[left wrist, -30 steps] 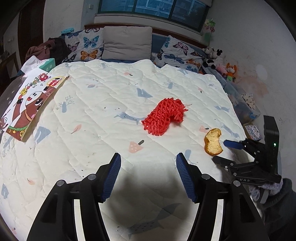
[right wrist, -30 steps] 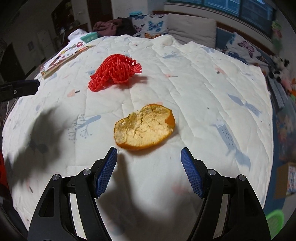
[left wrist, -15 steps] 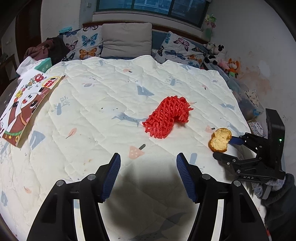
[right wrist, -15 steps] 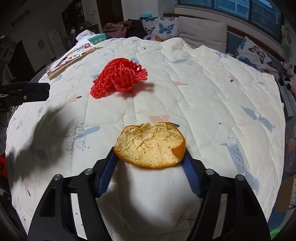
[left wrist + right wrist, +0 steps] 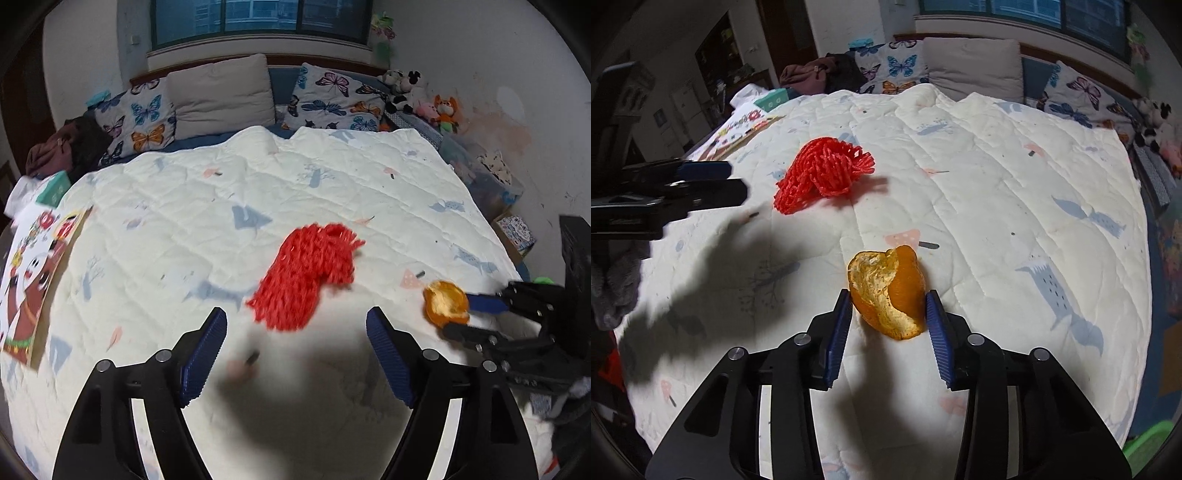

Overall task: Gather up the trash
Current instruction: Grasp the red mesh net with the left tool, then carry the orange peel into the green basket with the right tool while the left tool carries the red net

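My right gripper [image 5: 888, 314] is shut on a piece of orange peel [image 5: 886, 291], folded between the blue pads and held just above the quilt; it also shows in the left wrist view [image 5: 445, 302]. A red foam fruit net [image 5: 306, 277] lies on the white quilted bed [image 5: 332, 177], just ahead of my left gripper [image 5: 295, 332], which is open and empty with its jaws wide apart. In the right wrist view the net [image 5: 822, 175] lies to the far left, close to the left gripper's fingers [image 5: 701, 184].
A picture book [image 5: 33, 288] lies at the bed's left edge. Pillows [image 5: 221, 96] line the headboard, with stuffed toys [image 5: 424, 96] at the right. Boxes [image 5: 515, 230] stand beside the bed on the right. A green bin [image 5: 1152, 439] shows at lower right.
My right gripper has closed on the orange peel and folded it. My left gripper has moved forward, closer to the red net.
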Demonstrator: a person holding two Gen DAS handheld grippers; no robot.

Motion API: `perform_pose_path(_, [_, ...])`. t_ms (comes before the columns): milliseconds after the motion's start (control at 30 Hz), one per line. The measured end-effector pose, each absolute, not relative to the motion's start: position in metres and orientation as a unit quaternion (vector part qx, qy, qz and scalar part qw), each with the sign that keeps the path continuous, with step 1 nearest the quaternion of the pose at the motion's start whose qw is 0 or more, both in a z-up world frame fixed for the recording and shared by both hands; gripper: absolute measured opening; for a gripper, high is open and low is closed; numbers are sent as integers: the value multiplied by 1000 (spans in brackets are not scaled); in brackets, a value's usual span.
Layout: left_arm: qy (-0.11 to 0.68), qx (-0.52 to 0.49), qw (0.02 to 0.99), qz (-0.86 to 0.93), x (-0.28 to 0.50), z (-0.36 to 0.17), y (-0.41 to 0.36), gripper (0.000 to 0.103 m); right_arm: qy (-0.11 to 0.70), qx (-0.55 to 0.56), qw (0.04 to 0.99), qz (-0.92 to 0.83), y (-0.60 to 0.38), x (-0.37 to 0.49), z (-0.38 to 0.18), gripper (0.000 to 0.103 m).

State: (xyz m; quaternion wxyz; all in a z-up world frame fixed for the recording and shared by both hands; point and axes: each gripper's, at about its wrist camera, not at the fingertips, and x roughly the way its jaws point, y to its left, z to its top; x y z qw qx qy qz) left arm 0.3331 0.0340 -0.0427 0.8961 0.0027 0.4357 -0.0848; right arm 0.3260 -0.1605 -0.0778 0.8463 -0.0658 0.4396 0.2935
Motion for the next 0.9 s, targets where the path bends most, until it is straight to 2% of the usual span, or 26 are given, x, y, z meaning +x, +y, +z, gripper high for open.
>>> perform_pose_path(133, [440, 24, 892, -103, 354, -47, 22, 77, 440, -48, 849, 289, -166, 320, -76, 39])
perform_pose_path(200, [443, 39, 891, -95, 364, -52, 17, 85, 439, -40, 850, 289, -168, 316, -76, 39])
perform_pose_path(333, [455, 42, 885, -93, 381, -65, 14, 84, 442, -24, 851, 284, -174, 308, -77, 39])
perform_pose_path(500, [461, 39, 881, -100, 385, -76, 14, 60, 440, -18, 853, 279, -181, 298, -73, 38])
perform_pose_path(533, [461, 39, 881, -101, 384, -78, 14, 59, 440, -16, 854, 278, -182, 296, -72, 38])
perform_pose_path(600, [456, 40, 883, -106, 382, -78, 12, 45, 439, -9, 856, 275, -186, 293, -71, 38])
perform_pose_path(633, [454, 41, 884, -105, 381, -78, 12, 43, 438, -7, 856, 273, -187, 292, -70, 38])
perform_pose_path(700, [455, 36, 883, -107, 380, -78, 12, 27, 437, -2, 858, 270, -190, 287, -69, 38])
perform_pose_path(900, [444, 27, 888, -114, 361, -69, 11, 22, 430, 14, 864, 261, -199, 271, -62, 37])
